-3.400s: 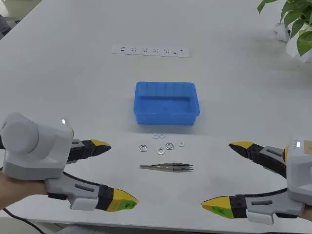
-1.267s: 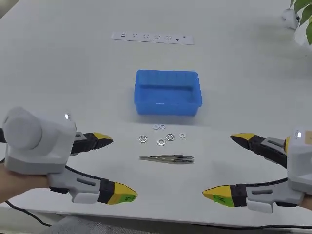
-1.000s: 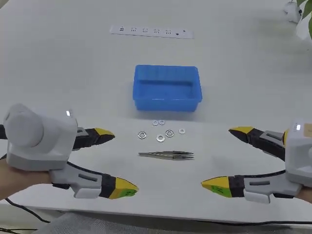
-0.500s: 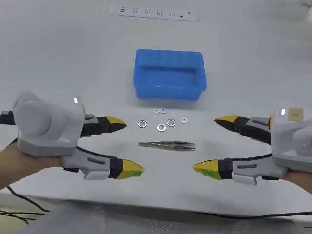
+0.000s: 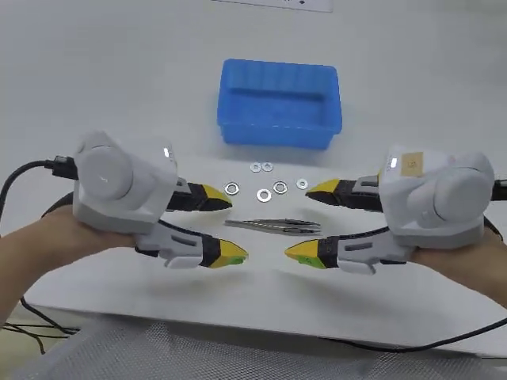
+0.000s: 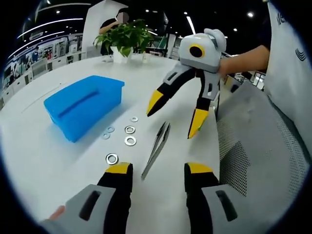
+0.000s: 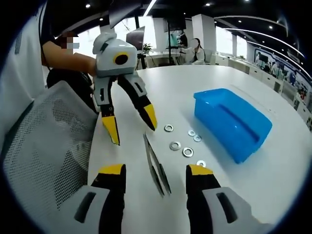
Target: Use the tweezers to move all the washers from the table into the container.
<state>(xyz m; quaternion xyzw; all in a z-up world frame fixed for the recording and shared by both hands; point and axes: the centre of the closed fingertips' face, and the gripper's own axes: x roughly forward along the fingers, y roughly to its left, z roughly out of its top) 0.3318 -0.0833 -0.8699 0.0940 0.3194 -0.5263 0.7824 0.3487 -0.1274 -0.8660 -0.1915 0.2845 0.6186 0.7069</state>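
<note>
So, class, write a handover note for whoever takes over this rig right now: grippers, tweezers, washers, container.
Open and empty: left gripper and right gripper, flanking the slim metal tweezers without touching them.
The tweezers lie flat on the white table.
Six small metal washers lie on the table between the tweezers and the blue plastic container; none seen inside.
Done: nothing. Left: pick up tweezers, move all six.

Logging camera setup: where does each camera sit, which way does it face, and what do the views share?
Head view: on the headset, looking down at the white table; both hands, left gripper and right gripper show.
Left gripper view: on the left gripper, looking along its open jaws over the slim metal tweezers toward the right gripper.
Right gripper view: on the right gripper, open jaws facing the left gripper.
Shared: tweezers, small metal washers and blue plastic container, in all three.
</note>
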